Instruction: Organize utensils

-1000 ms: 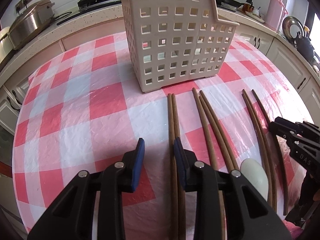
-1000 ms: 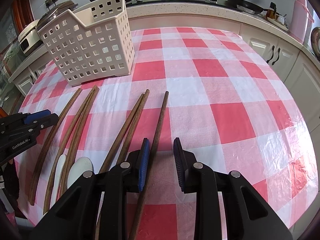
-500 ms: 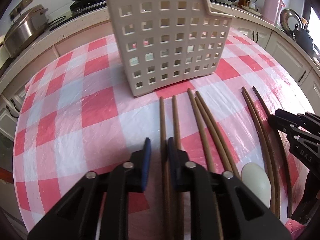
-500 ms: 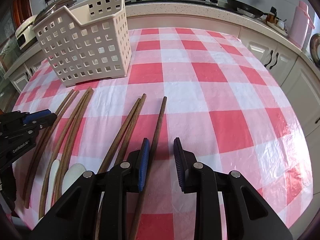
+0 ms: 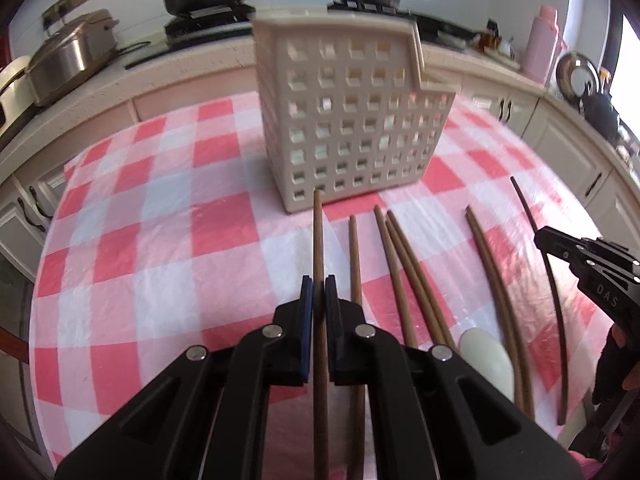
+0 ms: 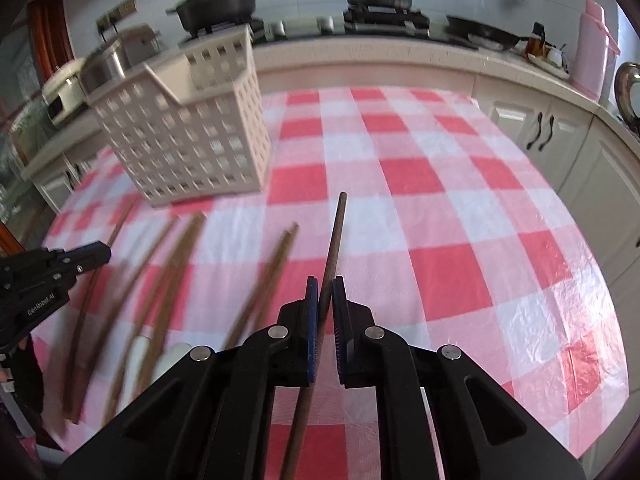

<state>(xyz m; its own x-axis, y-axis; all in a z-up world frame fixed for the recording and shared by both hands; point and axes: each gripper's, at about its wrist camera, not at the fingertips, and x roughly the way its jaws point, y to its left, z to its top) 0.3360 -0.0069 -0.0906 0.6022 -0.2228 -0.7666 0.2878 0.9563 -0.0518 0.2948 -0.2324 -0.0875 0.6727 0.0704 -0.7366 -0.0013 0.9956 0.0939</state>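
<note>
Both tools are clamped down right now, one chopstick each. Left tool [image 5: 319, 294] has its blue pads pressed tight on a brown chopstick [image 5: 318, 240] that sticks out ahead, its tip showing against the foot of the basket [image 5: 352, 120]. Right tool [image 6: 326, 300] pinches a darker chopstick [image 6: 334, 240], though that one sits a bit skewed between the pads, leaning to the right as it runs forward.

Everything else is lying loose on the checkered desk [image 6: 460, 240]: several more wooden chopsticks [image 5: 404, 272] in rough pairs between the two tools, plus a couple of pale spoons [image 5: 486, 360] near the close edge. The basket stands upright at the far side of the desk and, as far as I can see through the holes, looks empty.

What worries me: each stick is held near one end, so there's a long lever hanging out front. I'd guess the skewed one on the right could swivel in the pads when it gets tipped upright. Also, a tip catching one of those square holes or the rim instead of clearing the top could shove the light basket or pop the stick free.
</note>
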